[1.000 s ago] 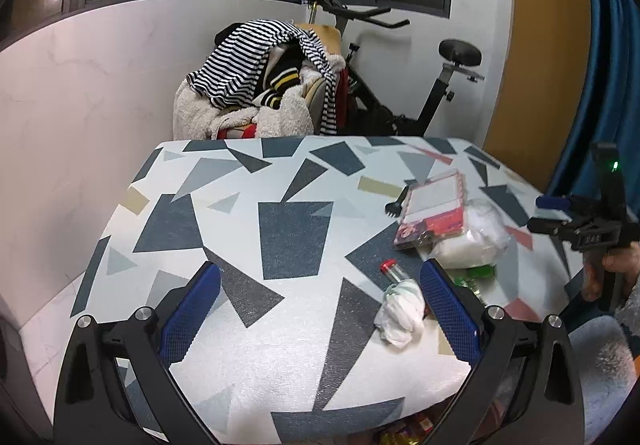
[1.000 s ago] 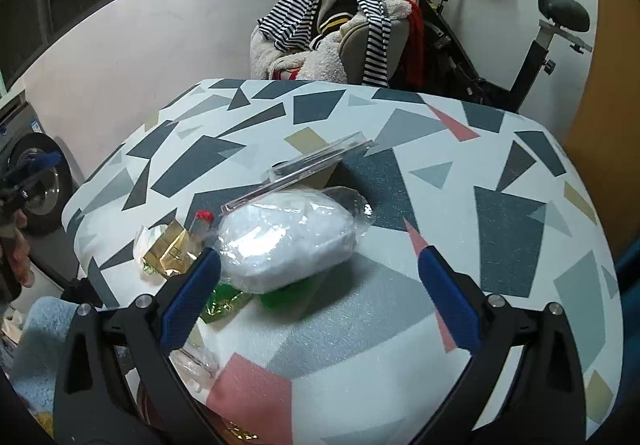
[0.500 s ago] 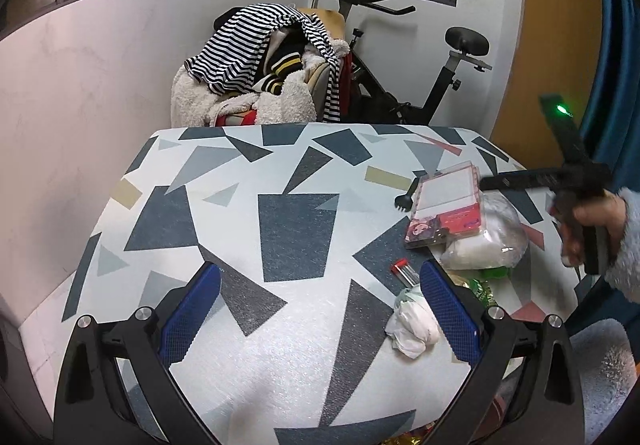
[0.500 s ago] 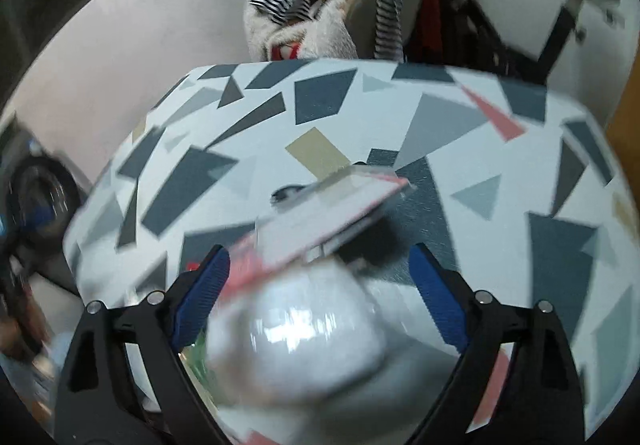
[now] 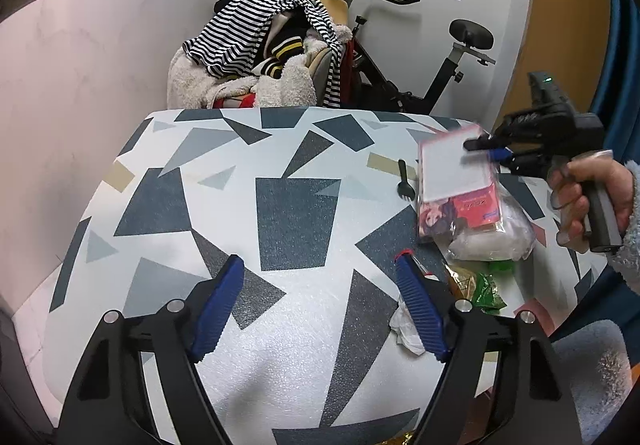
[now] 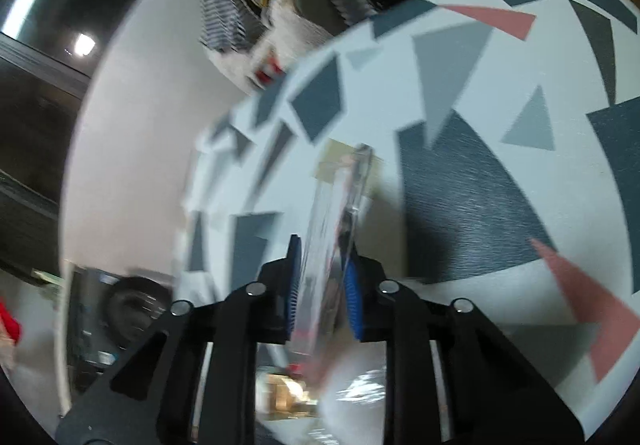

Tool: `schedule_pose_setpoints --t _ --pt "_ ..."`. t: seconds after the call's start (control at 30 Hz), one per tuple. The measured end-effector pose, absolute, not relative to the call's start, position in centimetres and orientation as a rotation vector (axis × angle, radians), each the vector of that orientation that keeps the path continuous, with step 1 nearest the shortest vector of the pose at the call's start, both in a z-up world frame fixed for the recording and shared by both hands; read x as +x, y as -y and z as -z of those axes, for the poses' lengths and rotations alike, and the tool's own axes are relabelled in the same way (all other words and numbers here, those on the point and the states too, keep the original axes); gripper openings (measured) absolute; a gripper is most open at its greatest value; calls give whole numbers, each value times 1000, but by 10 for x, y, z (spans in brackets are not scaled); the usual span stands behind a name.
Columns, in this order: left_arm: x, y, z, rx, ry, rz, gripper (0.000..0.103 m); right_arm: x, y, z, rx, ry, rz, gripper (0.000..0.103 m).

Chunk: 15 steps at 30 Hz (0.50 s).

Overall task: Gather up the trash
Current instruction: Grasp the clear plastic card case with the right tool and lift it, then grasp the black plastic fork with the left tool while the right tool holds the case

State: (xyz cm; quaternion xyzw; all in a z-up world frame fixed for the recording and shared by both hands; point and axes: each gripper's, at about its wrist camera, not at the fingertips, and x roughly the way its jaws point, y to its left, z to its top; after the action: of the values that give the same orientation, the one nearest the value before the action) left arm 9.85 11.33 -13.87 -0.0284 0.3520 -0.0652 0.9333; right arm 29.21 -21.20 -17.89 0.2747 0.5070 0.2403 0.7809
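1. My right tool [image 6: 320, 295] has just been closing, and its 2 blue pads now pinch the flat clear plastic packet with a white and pink card inside [image 5: 456, 181] at its upper corner. In my right wrist view the packet [image 6: 340, 213] runs edge-on between the pads, its long axis pointing straight ahead from the tool and tilted slightly.

2. From my left wrist view that packet hangs down and toward me from the right tool [image 5: 490, 151], its lower end just over the white crumpled clear plastic bag [image 5: 492, 237]. I cannot tell whether the 2 touch.

3. My left tool [image 5: 320, 309] has just been closing a little, but its pads stand wide apart with nothing between them, only the patterned surface [image 5: 296, 221] below.

4. The rest of the trash lies to the right of my left tool: the crumpled white tissue [image 5: 406, 325] just outside its right pad, partly hidden behind it, the green and gold foil wrappers [image 5: 480, 285] just beyond that, and the small black plastic fork [image 5: 403, 181] further ahead.

5. My judgement: the tissue is nearest the left tool, so that tool must shift right to bring the tissue between its pads. The right tool already has the packet and needs only to lift it clear of the bag.
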Motion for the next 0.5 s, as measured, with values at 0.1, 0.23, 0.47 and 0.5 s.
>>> schedule_pose_setpoints --t 0.1,0.23,0.47,0.5 --pt "99 -113 136 -61 -719 139 73 284 211 154 560 -992 -543 20" --pt "100 -109 132 -42 -717 150 72 273 212 117 453 -858 -550 20" --pt "118 -86 129 -4 -740 218 65 254 237 74 236 -693 -481 20" --pt "125 -81 130 5 -746 234 65 252 242 72 221 -689 -471 20"
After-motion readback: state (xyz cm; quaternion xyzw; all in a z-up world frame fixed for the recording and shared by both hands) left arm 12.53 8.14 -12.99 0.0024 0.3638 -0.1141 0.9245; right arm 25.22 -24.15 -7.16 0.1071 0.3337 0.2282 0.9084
